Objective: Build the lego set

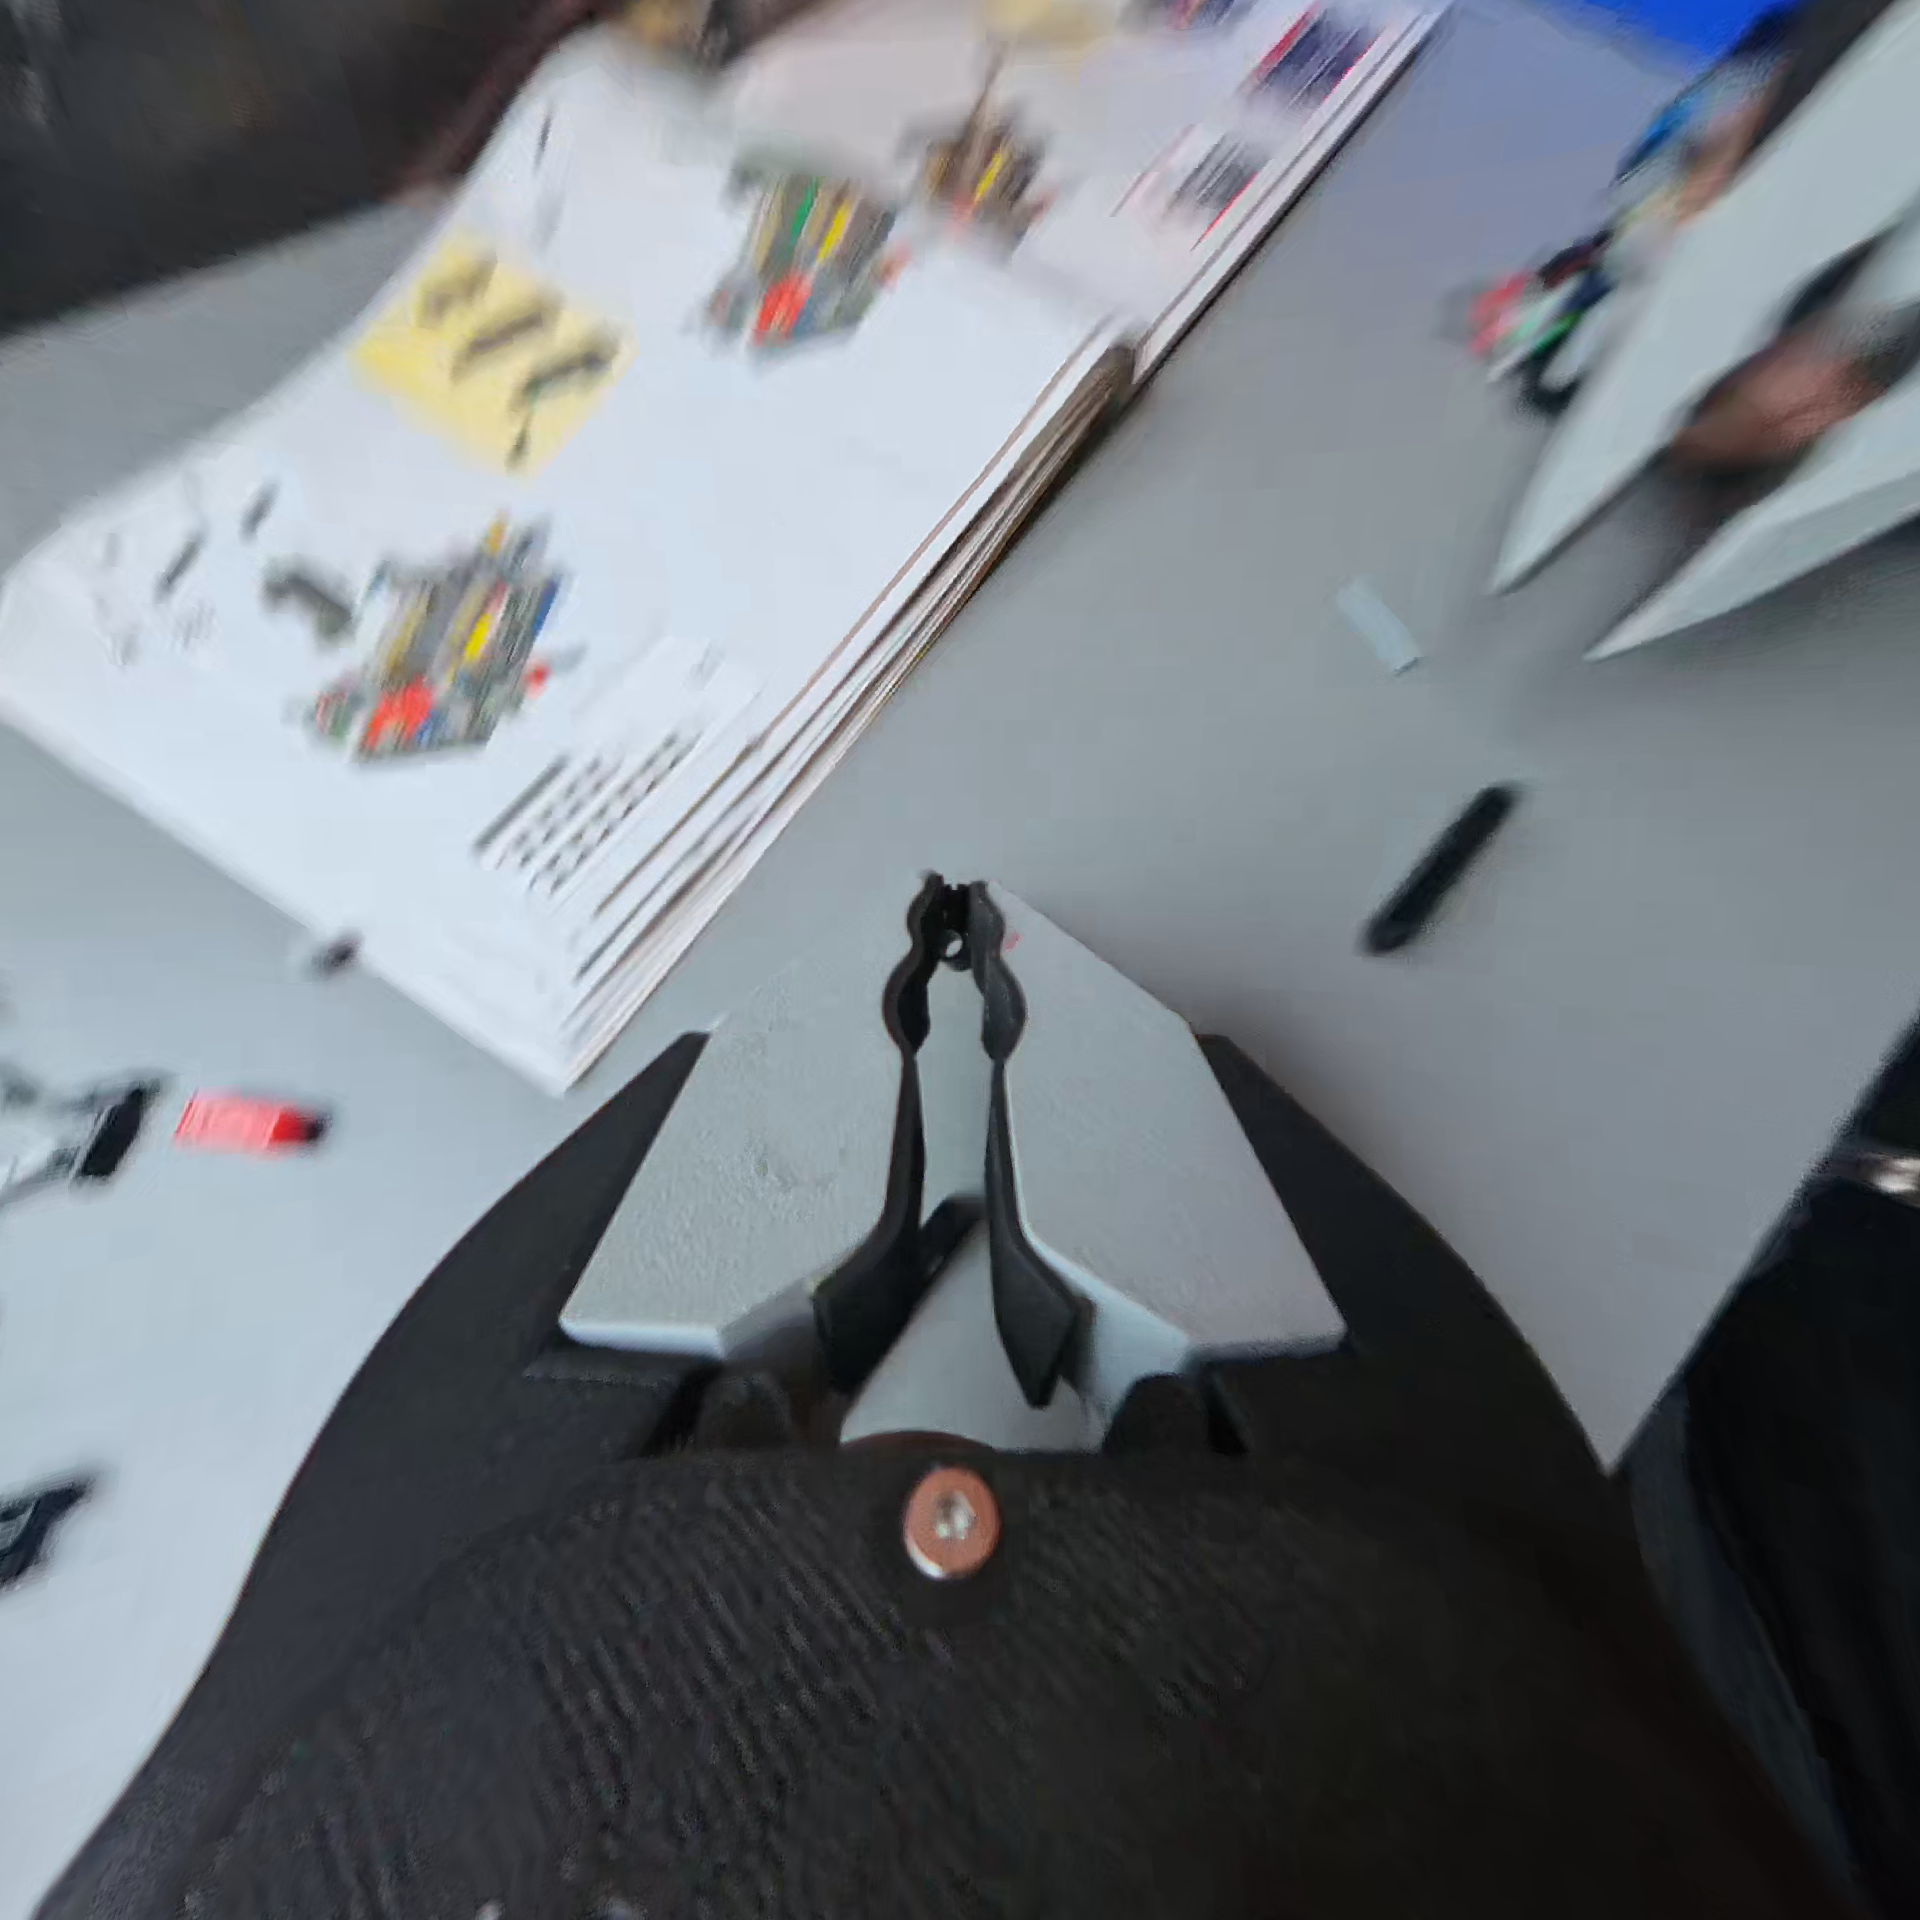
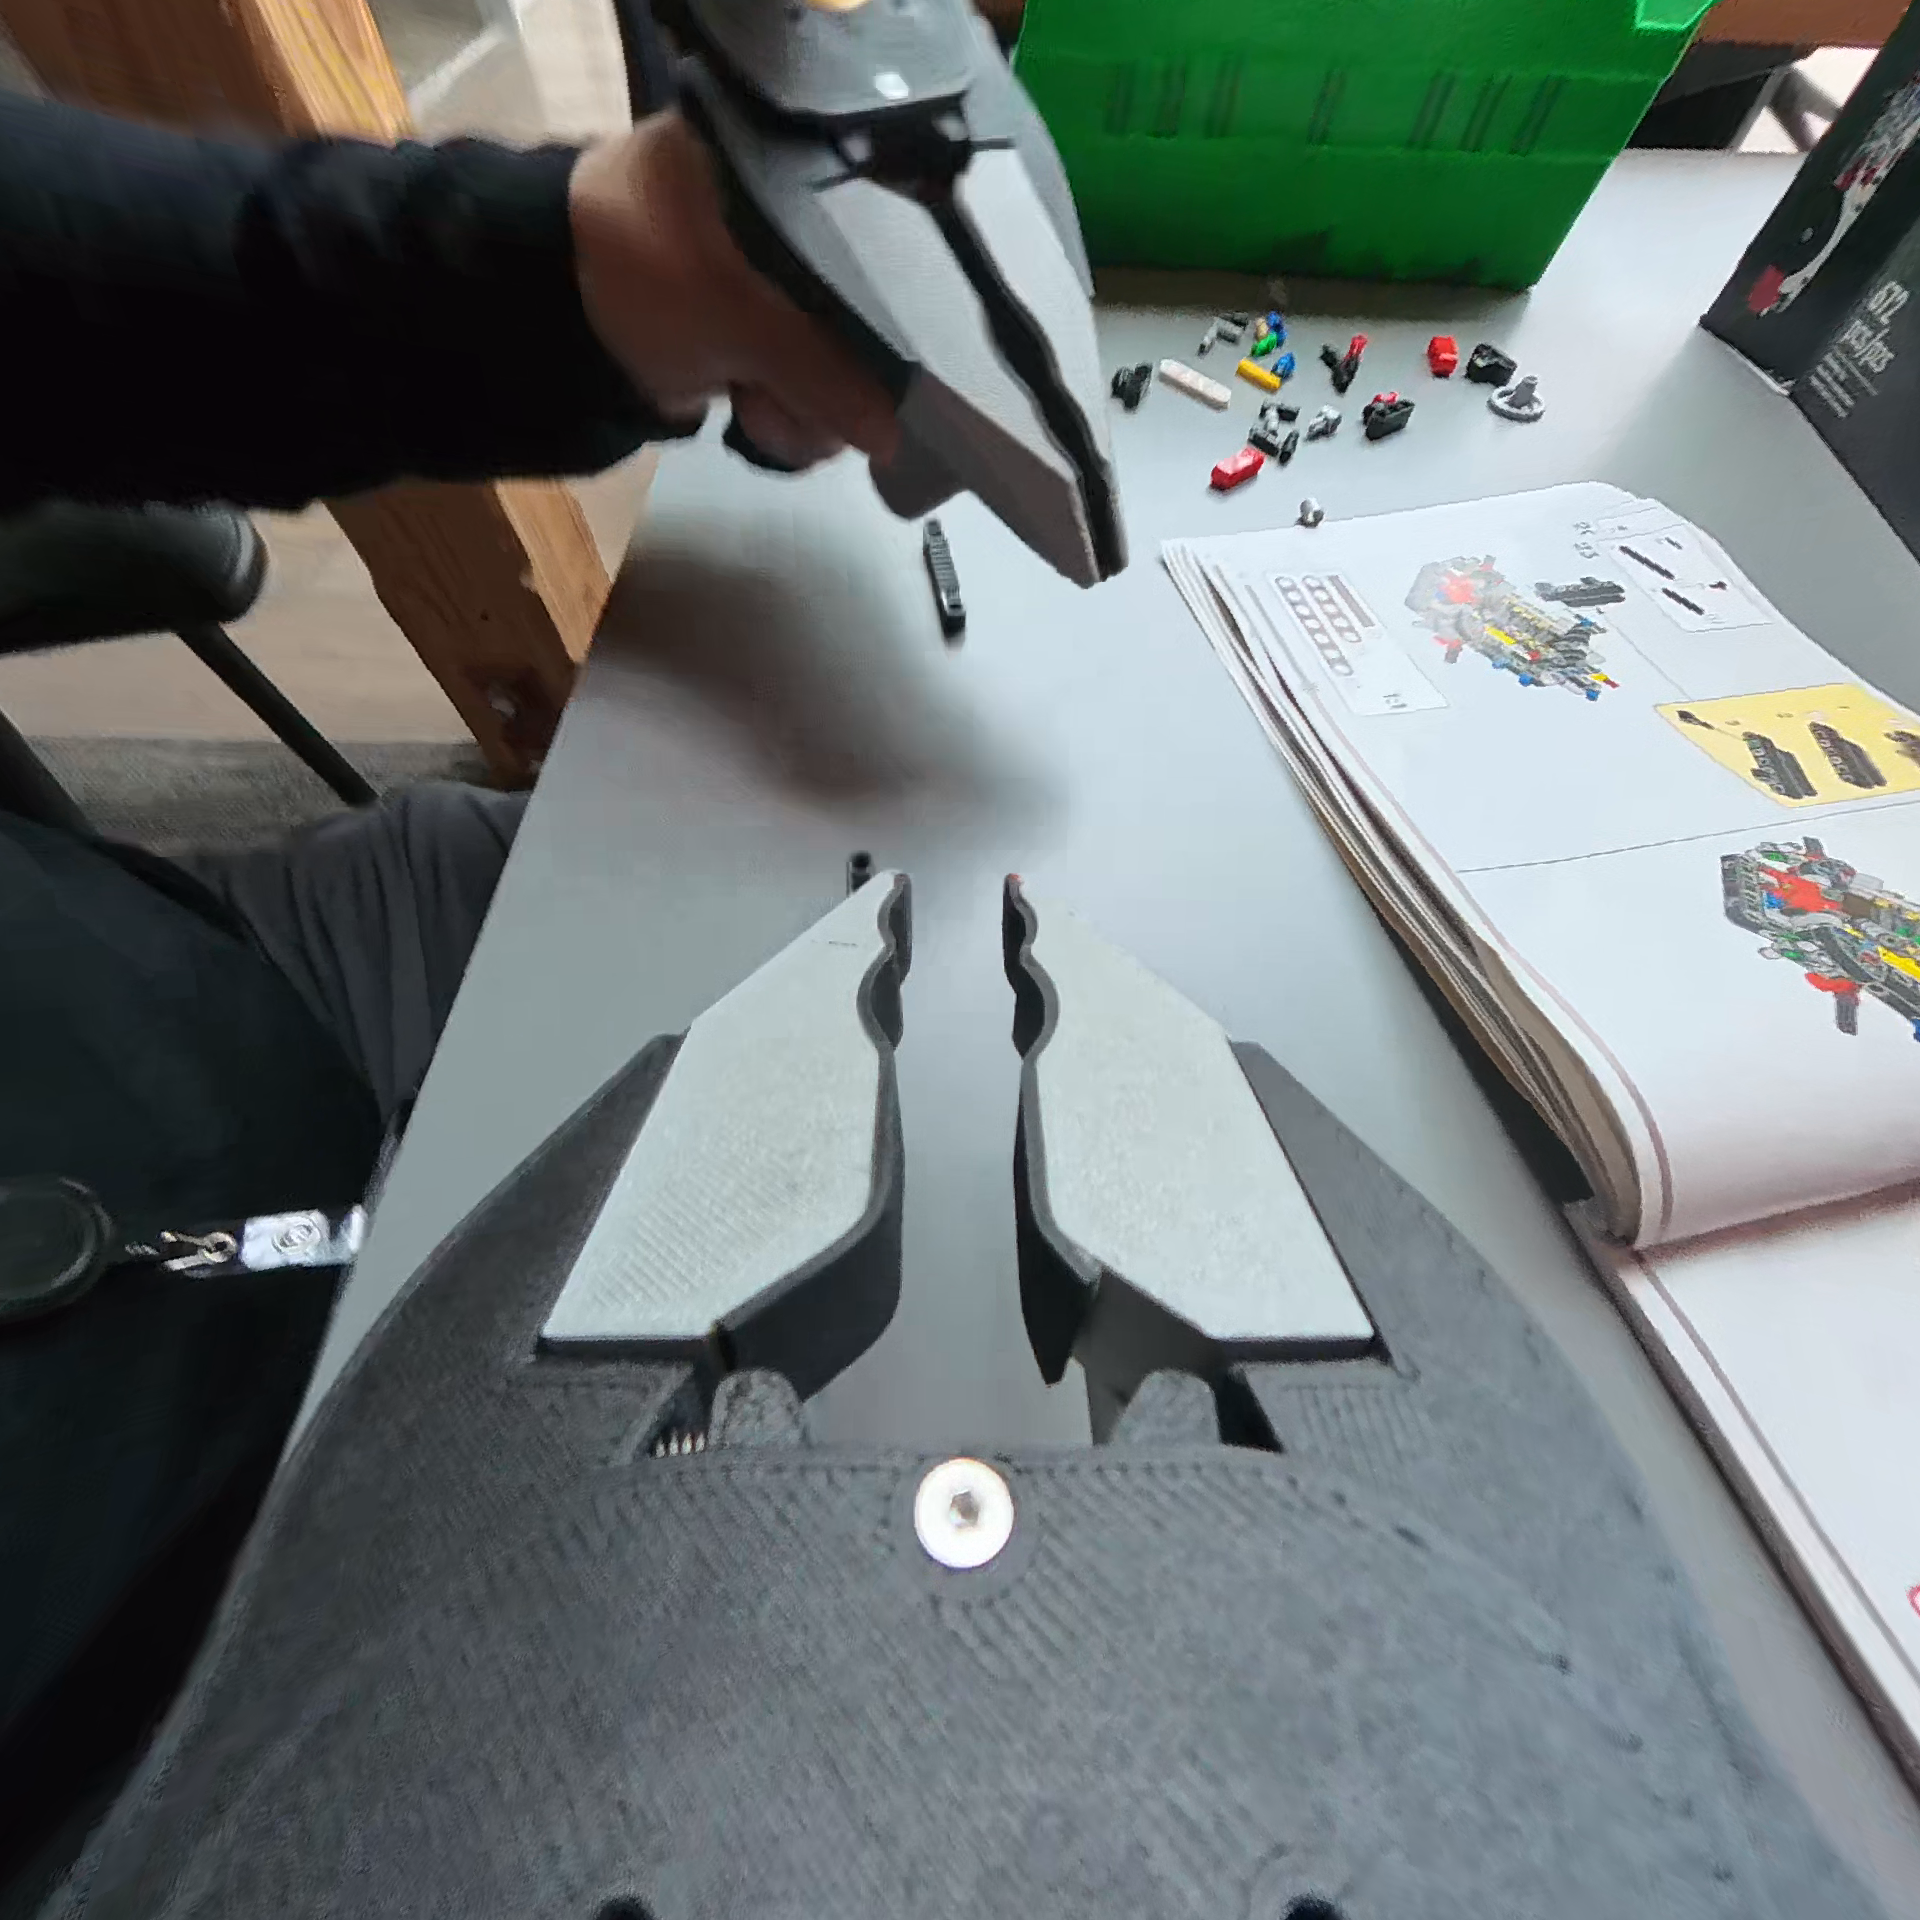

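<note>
My left gripper [image 1: 954, 891] is shut above the grey table [image 1: 1195, 727]; a small dark shape sits between its pads, too blurred to identify. It also shows in the right wrist view [image 2: 1091, 566], held by a hand and pointing down next to a black beam [image 2: 943, 577]. That beam lies right of my left gripper in the left wrist view [image 1: 1439, 868]. My right gripper [image 2: 956, 883] is open and empty, low over the table. A small black pin [image 2: 860, 868] lies by its left fingertip. The open instruction booklet [image 2: 1558, 831] lies to the right.
Several small loose pieces [image 2: 1320, 395] lie scattered at the back in front of a green bin [image 2: 1351, 135]. A black box [image 2: 1849, 312] stands at the far right. The table's edge [image 2: 499, 935] runs along the left. A red piece [image 1: 244, 1122] lies left of the booklet [image 1: 623, 520]. About 12 cm separates my left fingertips from my right.
</note>
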Available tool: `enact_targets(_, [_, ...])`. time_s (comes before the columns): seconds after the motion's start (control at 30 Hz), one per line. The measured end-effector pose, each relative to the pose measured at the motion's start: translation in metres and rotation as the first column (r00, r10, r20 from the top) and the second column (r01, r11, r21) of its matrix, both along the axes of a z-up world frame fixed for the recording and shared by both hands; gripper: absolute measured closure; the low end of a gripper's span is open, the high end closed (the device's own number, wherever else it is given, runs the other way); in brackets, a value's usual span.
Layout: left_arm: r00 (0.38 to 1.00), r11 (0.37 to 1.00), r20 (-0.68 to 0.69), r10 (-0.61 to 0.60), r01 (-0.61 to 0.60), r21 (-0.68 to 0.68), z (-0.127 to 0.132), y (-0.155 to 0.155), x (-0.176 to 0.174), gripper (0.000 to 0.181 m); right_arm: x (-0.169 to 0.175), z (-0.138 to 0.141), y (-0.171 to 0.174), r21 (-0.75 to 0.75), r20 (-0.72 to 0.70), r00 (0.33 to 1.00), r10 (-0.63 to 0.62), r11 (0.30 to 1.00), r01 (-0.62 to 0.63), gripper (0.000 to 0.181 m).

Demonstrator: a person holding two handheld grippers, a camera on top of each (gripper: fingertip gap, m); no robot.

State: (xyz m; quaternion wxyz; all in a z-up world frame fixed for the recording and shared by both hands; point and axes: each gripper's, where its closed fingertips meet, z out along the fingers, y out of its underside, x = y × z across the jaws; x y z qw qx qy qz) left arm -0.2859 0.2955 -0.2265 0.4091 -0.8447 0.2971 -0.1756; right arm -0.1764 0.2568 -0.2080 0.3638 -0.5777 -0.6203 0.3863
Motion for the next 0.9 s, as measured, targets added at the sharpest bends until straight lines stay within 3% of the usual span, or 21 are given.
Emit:
enact_targets(0.03, [0.994, 0.994, 0.083, -0.066, 0.058, 0.088, 0.022, -0.004, 0.02, 0.18, -0.002, 0.005, 0.0, -0.041, -0.028, 1.0, -0.008, 0.999, 0.006, 0.169])
enact_targets(0.1, [0.937, 0.95, 0.255, -0.237, 0.169, 0.261, 0.068, -0.024, 0.06, 0.18, -0.007, 0.02, -0.004, -0.143, -0.1, 0.995, 0.006, 0.989, -0.02, 0.173])
enact_targets(0.17, [0.831, 0.879, 0.39, -0.398, 0.224, 0.42, 0.11, -0.049, 0.089, 0.179, -0.01, 0.041, -0.016, -0.24, -0.203, 0.978, 0.055, 0.965, -0.104, 0.171])
enact_targets(0.27, [0.683, 0.807, 0.497, -0.536, 0.241, 0.539, 0.143, -0.075, 0.112, 0.179, -0.009, 0.073, -0.034, -0.348, -0.379, 0.918, 0.116, 0.902, -0.257, 0.179])
enact_targets(0.43, [0.558, 0.785, 0.576, -0.597, 0.26, 0.562, 0.143, -0.082, 0.126, 0.18, 0.007, 0.103, -0.05, -0.544, -0.584, 0.791, 0.179, 0.637, -0.546, 0.181])
enact_targets(0.5, [0.496, 0.788, 0.625, -0.603, 0.246, 0.565, 0.145, -0.082, 0.127, 0.18, 0.011, 0.11, -0.048, -0.573, -0.628, 0.762, 0.158, 0.569, -0.59, 0.176])
enact_targets(0.57, [0.46, 0.789, 0.652, -0.602, 0.22, 0.573, 0.148, -0.08, 0.128, 0.18, 0.012, 0.113, -0.049, -0.574, -0.642, 0.751, 0.155, 0.553, -0.604, 0.173])
enact_targets(0.73, [0.424, 0.8, 0.689, -0.588, 0.18, 0.572, 0.149, -0.074, 0.136, 0.18, 0.006, 0.109, -0.047, -0.561, -0.626, 0.769, 0.13, 0.609, -0.56, 0.168])
enact_targets(0.9, [0.404, 0.817, 0.72, -0.564, 0.147, 0.557, 0.148, -0.068, 0.136, 0.18, 0.015, 0.115, -0.036, -0.573, -0.676, 0.733, 0.078, 0.57, -0.59, 0.177])
